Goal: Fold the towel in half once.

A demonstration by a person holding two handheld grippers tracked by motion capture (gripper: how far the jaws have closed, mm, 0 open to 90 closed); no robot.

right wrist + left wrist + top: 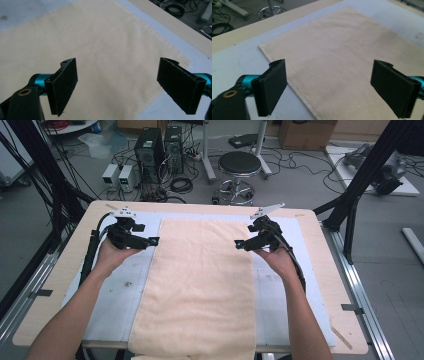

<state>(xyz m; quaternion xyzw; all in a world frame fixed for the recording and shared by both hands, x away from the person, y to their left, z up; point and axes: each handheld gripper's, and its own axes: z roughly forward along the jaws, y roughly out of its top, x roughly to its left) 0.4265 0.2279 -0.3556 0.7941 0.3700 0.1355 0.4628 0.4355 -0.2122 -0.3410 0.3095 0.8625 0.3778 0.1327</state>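
With each gripper spread wide and holding nothing, left gripper (154, 240) and right gripper (239, 243) over the towel (200, 285), we risk pinching only a thin edge that slips and bunches unevenly on the worktop (310, 227)

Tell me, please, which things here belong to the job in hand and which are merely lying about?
In the job: towel, left gripper, right gripper, both open beside its far corners.
Lying about: stool, computer towers, floor cables.

A soft, nappy beige cloth towel (200, 285) lies on a matt grey mat (272, 295) over a smooth wooden table (330, 265).
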